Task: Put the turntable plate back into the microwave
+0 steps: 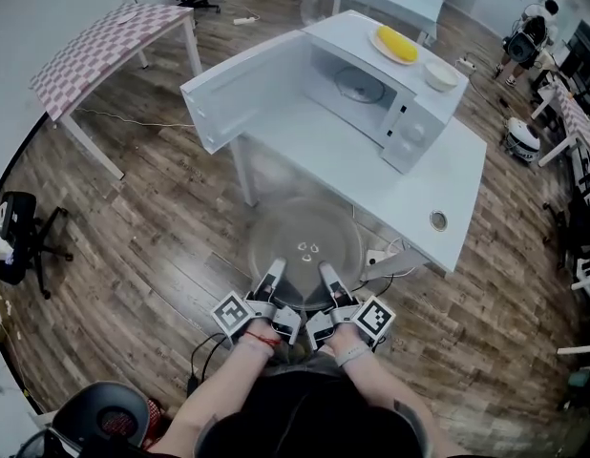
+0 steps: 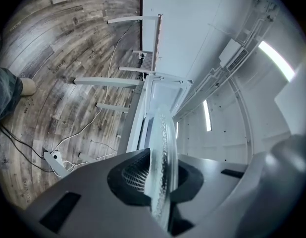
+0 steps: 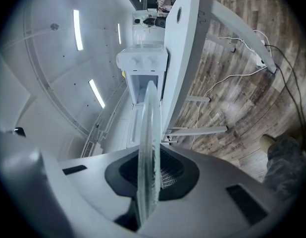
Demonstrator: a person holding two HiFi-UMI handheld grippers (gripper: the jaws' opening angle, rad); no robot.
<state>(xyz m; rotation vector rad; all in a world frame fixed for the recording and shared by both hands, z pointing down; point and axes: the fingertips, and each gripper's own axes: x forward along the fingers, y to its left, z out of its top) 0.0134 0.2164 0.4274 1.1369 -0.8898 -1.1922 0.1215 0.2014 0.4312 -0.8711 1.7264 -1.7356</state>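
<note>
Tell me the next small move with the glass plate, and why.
Probably carry the glass plate forward, level, toward the open microwave. Both the left gripper and right gripper are shut on its near rim, it hangs at the near edge of the table, and the door stands swung wide.

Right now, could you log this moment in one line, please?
left gripper: shut on turntable plate | right gripper: shut on turntable plate | microwave: open

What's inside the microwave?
Only a round ring lies on the microwave floor. The glass plate is outside, gripped by the left tool and right tool. The microwave's top hides its ceiling.
</note>
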